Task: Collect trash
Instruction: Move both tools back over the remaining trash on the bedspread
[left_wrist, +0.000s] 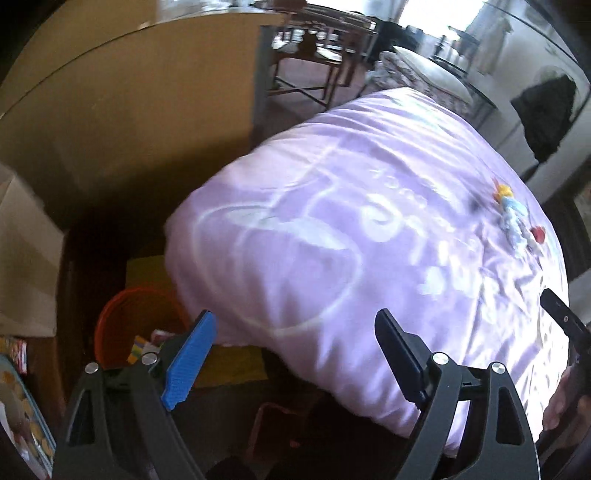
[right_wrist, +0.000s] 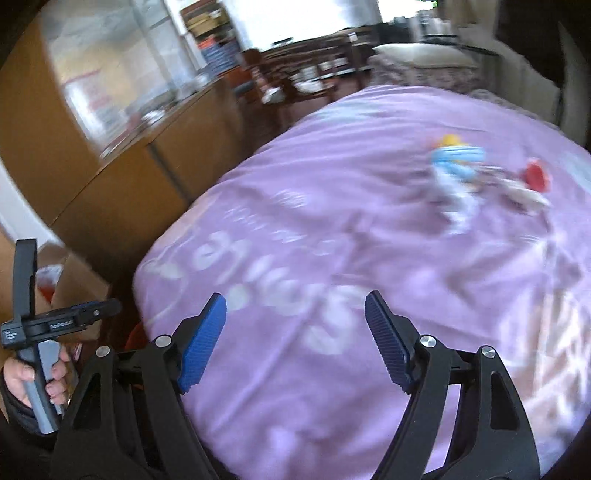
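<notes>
A small pile of trash (left_wrist: 511, 214) lies on the far right of the lilac duvet (left_wrist: 332, 221): blue-and-white wrappers (right_wrist: 458, 166), a yellow piece (right_wrist: 450, 140) and a red cap (right_wrist: 535, 175). An orange bin (left_wrist: 110, 317) stands on the floor at the bed's near left corner, with some wrappers (left_wrist: 147, 341) inside. My left gripper (left_wrist: 295, 317) hangs open above the bed's corner, beside the bin, with nothing between its fingers. My right gripper (right_wrist: 295, 297) is open and empty over the near part of the duvet (right_wrist: 332, 240), well short of the trash. Both views are motion-blurred.
A wooden cabinet (left_wrist: 129, 110) runs along the left of the bed. A cardboard box (left_wrist: 26, 258) and a picture tin (left_wrist: 22, 406) sit near the bin. Dark chairs and a table (left_wrist: 314, 55) stand at the back, and pillows (left_wrist: 424, 70) lie at the bed's head.
</notes>
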